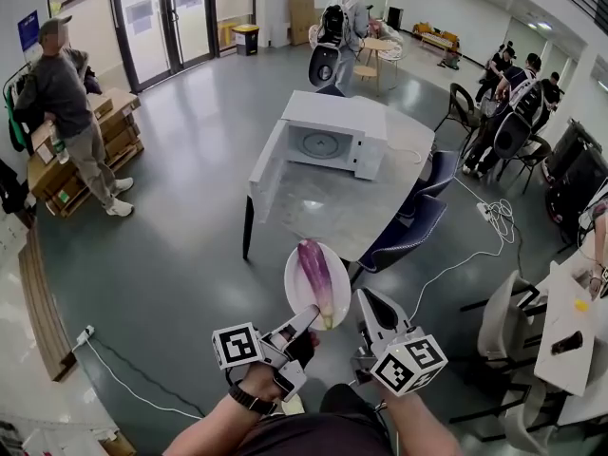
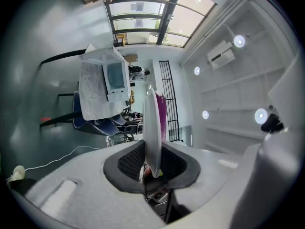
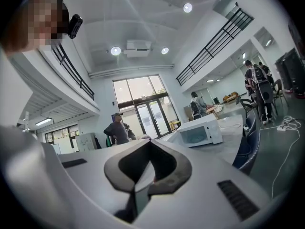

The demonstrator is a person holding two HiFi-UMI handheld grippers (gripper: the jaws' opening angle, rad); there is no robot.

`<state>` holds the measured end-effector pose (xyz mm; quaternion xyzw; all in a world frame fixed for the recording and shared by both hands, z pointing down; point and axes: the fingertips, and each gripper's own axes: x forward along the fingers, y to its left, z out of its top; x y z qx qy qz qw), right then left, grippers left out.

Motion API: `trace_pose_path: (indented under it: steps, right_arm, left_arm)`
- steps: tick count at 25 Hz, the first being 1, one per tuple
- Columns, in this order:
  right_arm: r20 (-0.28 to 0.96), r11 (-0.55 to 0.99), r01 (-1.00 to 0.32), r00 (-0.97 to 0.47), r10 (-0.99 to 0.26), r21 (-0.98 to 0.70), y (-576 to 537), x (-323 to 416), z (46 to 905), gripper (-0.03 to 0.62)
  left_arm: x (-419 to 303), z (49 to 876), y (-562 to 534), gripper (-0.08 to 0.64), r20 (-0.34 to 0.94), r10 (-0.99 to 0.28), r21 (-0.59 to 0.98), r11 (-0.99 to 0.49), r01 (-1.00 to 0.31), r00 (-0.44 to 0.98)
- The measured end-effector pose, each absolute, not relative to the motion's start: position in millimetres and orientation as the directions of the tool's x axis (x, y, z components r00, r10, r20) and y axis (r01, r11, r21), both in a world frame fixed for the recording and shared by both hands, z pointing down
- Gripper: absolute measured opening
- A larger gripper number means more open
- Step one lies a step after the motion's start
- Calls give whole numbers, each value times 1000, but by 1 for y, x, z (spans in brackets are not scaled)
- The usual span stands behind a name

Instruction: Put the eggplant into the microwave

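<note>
A purple eggplant (image 1: 317, 272) lies on a small white plate (image 1: 300, 293), held in the air in front of me. My left gripper (image 1: 313, 319) is shut on the plate's near rim. In the left gripper view the plate (image 2: 151, 128) stands edge-on between the jaws, with the eggplant (image 2: 162, 113) behind it. My right gripper (image 1: 372, 302) hovers just right of the plate, shut with nothing in it, its jaws (image 3: 143, 175) meeting. The white microwave (image 1: 332, 136) sits on a grey table (image 1: 332, 212) ahead, its door (image 1: 267, 164) swung open to the left.
Blue chairs (image 1: 418, 217) stand at the table's right side. A person (image 1: 76, 112) stands far left by wooden crates. A white cable (image 1: 465, 255) runs over the floor at right, near seated people (image 1: 513, 93) and a white table (image 1: 570, 321).
</note>
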<state>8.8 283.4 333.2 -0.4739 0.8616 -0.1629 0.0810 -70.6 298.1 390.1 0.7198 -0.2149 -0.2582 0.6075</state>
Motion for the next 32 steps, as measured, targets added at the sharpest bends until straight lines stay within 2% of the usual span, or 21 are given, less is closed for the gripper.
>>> trace_pose_path:
  steps: [10, 32]
  right_arm:
    - [1, 503, -781, -541, -841, -370, 241, 15, 335, 2]
    - [-16, 587, -716, -629, -777, -378, 50, 82, 332, 2]
  left_arm:
    - [-65, 398, 261, 74, -90, -622, 987, -162, -16, 778]
    - [-1, 410, 75, 74, -55, -696, 990, -132, -52, 716]
